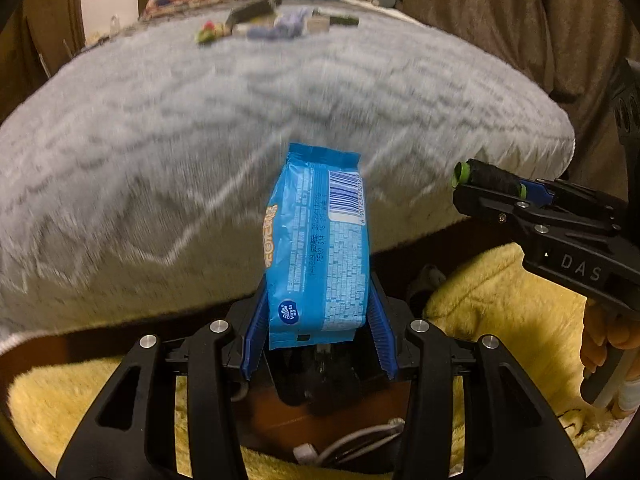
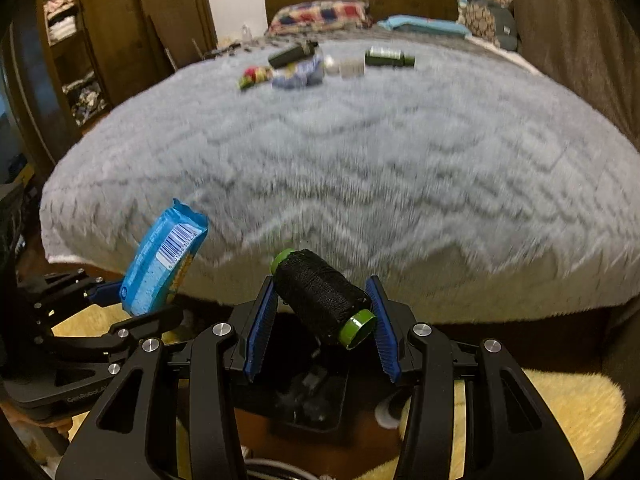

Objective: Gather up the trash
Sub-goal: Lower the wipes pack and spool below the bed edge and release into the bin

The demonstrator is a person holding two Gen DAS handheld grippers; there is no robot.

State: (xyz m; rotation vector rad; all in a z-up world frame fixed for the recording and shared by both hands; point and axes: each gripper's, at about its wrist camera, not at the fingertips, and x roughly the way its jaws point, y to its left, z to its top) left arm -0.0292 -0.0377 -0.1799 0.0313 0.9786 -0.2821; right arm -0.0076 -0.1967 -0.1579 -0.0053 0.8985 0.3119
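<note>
My left gripper [image 1: 318,300] is shut on a blue snack packet [image 1: 318,248], which stands upright between the blue pads in front of the bed's near edge. The packet also shows in the right wrist view [image 2: 164,264], held at the left. My right gripper [image 2: 322,304] is shut on a black thread spool with green ends [image 2: 320,296], lying tilted between its pads. In the left wrist view the spool [image 1: 490,178] sticks out of the right gripper at the right. More small items [image 2: 316,64] lie in a cluster far up the bed.
A grey fluffy bedspread [image 2: 340,152] covers the bed ahead. Pillows [image 2: 320,14] lie at the headboard. A yellow fuzzy rug [image 1: 500,312] and a black bin [image 2: 308,400] are below the grippers. A wooden wardrobe [image 2: 80,40] stands left, a brown curtain [image 2: 560,40] right.
</note>
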